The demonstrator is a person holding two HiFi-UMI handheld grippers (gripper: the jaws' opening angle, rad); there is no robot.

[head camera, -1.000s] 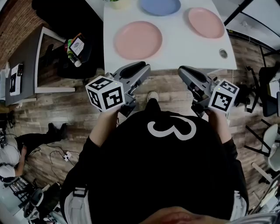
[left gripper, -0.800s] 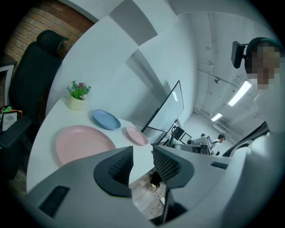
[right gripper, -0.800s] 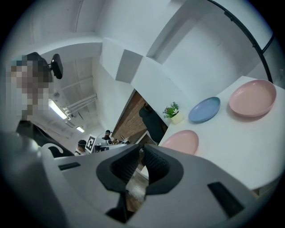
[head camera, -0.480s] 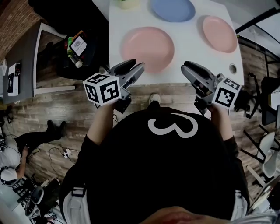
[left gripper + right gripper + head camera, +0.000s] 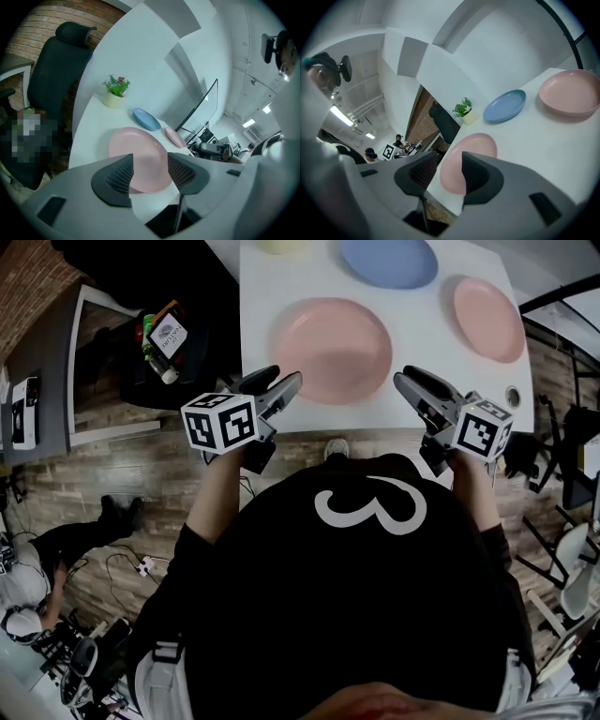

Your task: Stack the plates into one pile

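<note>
Head view: approach step; left claw [image 5: 284,383] and right claw [image 5: 406,380], jaws just opening wide with nothing between them, face the large pink plate [image 5: 330,348] at 12 o'clock on the surface [image 5: 262,296]; next, probably grip a plate's rim.

Small potted plant [image 5: 115,89] at far edge of white table [image 5: 86,136]; blk office chair [image 5: 58,65] beside table, brick wall [image 5: 61,18] behind.

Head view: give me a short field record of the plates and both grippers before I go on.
table: white
large pink plate: by the near edge, ahead of both grippers
blue plate: far side
small pink plate: right side, apart from the others
pile: not started, all three plates lie separate
left gripper: fingers have just been opening, nothing between them
right gripper: fingers have just been opening, nothing between them
</note>
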